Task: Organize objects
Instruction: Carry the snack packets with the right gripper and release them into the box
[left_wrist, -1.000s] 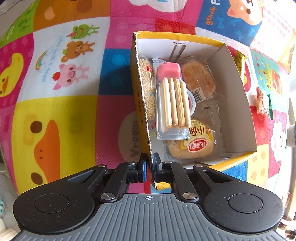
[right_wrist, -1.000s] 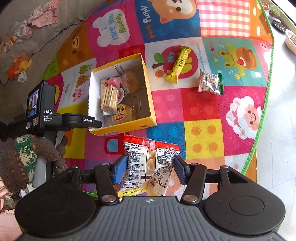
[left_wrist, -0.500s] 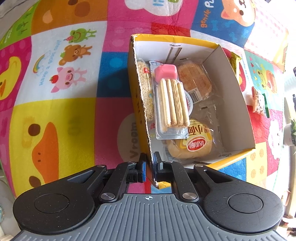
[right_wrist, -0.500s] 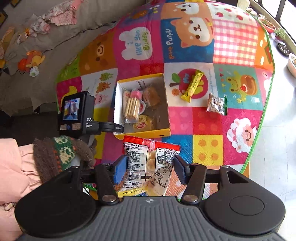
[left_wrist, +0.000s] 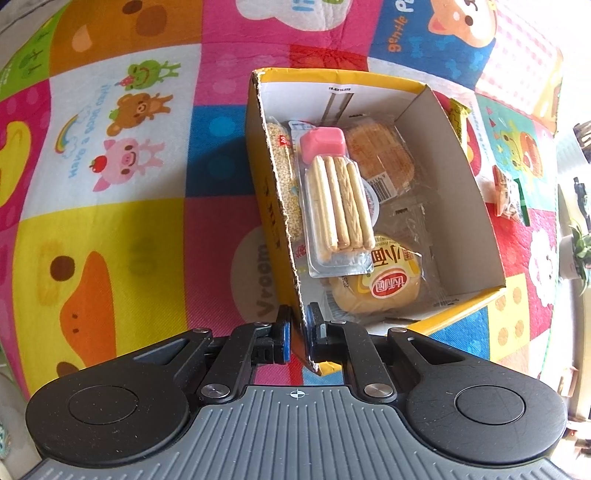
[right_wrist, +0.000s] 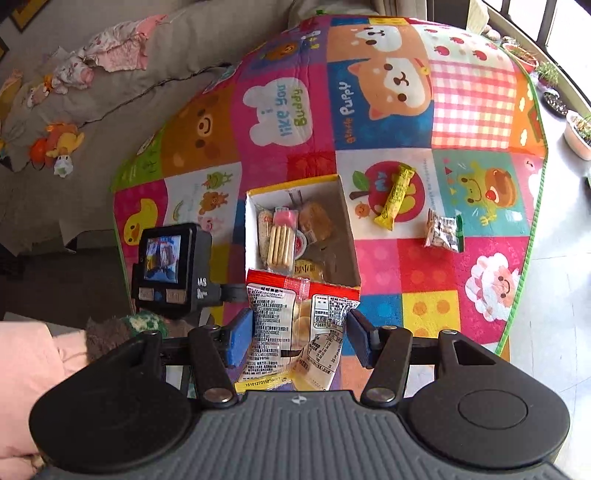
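A yellow cardboard box (left_wrist: 460, 206) (right_wrist: 351, 240) sits open on the play mat. Inside lie a tray of biscuit sticks with pink dip (left_wrist: 338, 199) (right_wrist: 279, 240), a bun with a red logo (left_wrist: 380, 288), a brown cake (left_wrist: 380, 155) and a sesame bar (left_wrist: 284, 184). My left gripper (left_wrist: 300, 328) is shut on the box's near left wall. My right gripper (right_wrist: 299, 334) is shut on a red-topped snack packet (right_wrist: 295, 328), held high above the box's near edge. A yellow snack bar (right_wrist: 395, 195) and a clear packet with green edge (right_wrist: 443, 230) lie on the mat to the right.
The colourful cartoon play mat (right_wrist: 406, 110) covers the floor. A grey sofa with clothes and a toy (right_wrist: 55, 144) stands at the back left. Potted plants (right_wrist: 576, 129) line the right edge. A person's pink sleeve (right_wrist: 33, 369) is at the lower left.
My right gripper has risen with the snack packet, so the box and mat look smaller and farther. The left gripper has kept its grip on the box wall.
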